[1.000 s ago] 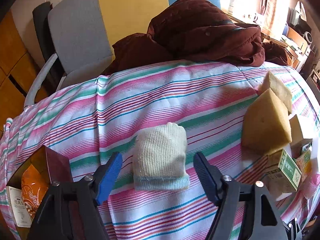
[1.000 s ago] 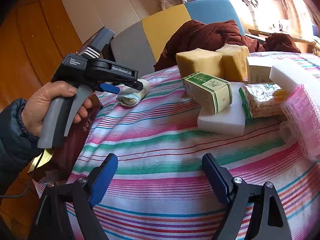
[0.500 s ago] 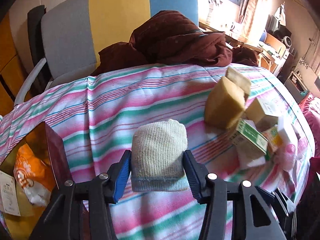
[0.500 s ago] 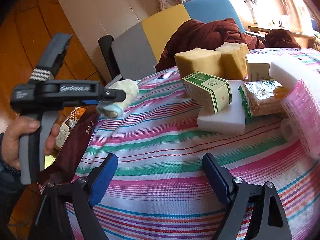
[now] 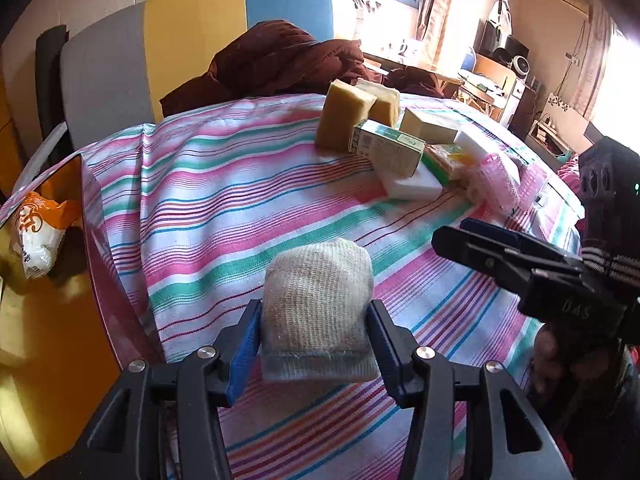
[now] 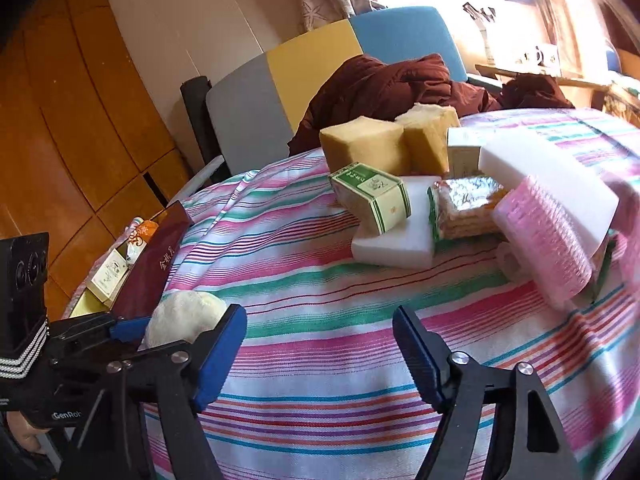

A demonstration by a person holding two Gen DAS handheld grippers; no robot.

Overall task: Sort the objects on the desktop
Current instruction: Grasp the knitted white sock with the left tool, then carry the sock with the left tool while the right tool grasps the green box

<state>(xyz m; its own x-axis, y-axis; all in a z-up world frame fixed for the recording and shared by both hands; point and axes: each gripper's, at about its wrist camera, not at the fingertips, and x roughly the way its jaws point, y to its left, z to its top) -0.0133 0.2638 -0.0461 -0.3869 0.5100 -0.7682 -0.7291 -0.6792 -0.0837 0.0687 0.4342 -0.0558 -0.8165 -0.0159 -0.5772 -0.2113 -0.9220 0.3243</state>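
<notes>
left gripper [image 5: 316, 344]: blue-padded jaws pinched on a rolled cream knit sock with a pale blue cuff [image 5: 318, 320], one pad on each side, cuff end nearest the camera. held clear of the pink, green and white striped tablecloth [image 5: 224, 200], above its near edge. same roll seen from the right wrist view as a pale lump [image 6: 182, 316] between the blue pads at the lower left, with part of a hand [image 6: 24, 436] under the black grip.

right gripper [image 6: 320, 340]: jaws spread wide, nothing between them, over bare striped cloth at the near side of the table. in the left wrist view, seen side-on at the right edge [image 5: 480, 240]; jaw gap not readable from there.

left of the table edge: an open dark red paper bag [image 5: 96, 240] with gold lining, holding an orange and white plastic packet [image 5: 36, 232]. a small cream box [image 6: 106, 276] also inside, seen from the right wrist view.

far side of the table, in a cluster: two yellow sponge blocks [image 5: 346, 120] standing side by side; just in front, a green and white carton [image 5: 388, 148] leaning on a flat white foam block [image 5: 412, 184]; beside these a stack of foil-topped scouring pads with green edges [image 6: 464, 204], a second white foam block [image 6: 548, 184] and a pink ribbed roller-shaped item [image 6: 544, 240] touching it.

behind the table: a chair with grey, yellow and blue back panels [image 5: 200, 40], a dark maroon jacket [image 5: 280, 60] heaped on it.
</notes>
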